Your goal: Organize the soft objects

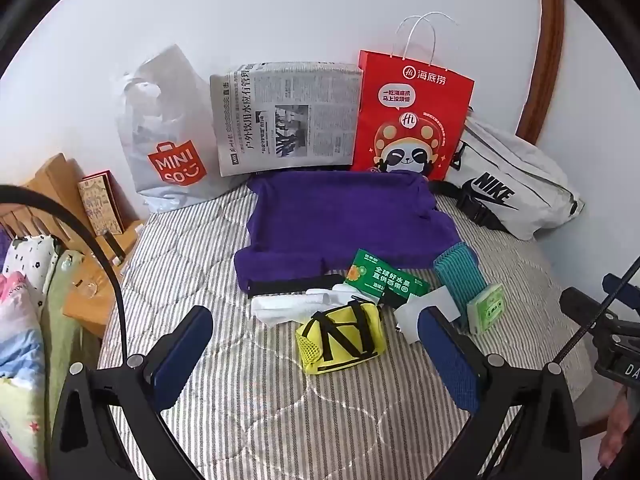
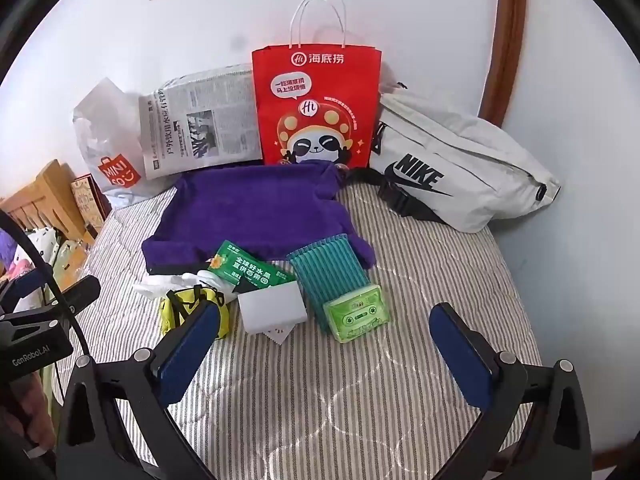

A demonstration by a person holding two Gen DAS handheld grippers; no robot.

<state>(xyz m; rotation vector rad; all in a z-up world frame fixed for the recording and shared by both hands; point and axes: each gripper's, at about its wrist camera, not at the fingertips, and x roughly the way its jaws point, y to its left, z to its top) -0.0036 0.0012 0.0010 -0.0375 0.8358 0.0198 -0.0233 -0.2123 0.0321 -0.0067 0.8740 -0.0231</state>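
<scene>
Centrally, purple cloth tray (image 2: 256, 208) w/ raised, floppy edges

Right gripper (image 2: 324, 344) fills the lower frame, jaws spread wide, nothing between the blue pads (image 2: 190, 354). Striped bedcover (image 2: 304, 400) beneath. Frame centre: purple cloth (image 2: 248, 212) lies flat. Along its near edge, left to right: yellow pouch (image 2: 188, 312) partly behind the left pad, white cloth (image 2: 160, 284), green printed packet (image 2: 250, 270), white block (image 2: 272, 306), teal ribbed cloth (image 2: 326, 276), green cassette-print box (image 2: 358, 314) touching the teal cloth's near end. Against the wall, upper frame: white MINISO bag (image 2: 108, 148), newspaper (image 2: 196, 120), red paper bag (image 2: 316, 108) upright, white Nike waist bag (image 2: 460, 164) at right. Left gripper (image 2: 44, 312) at left edge, jaw state unclear.
</scene>
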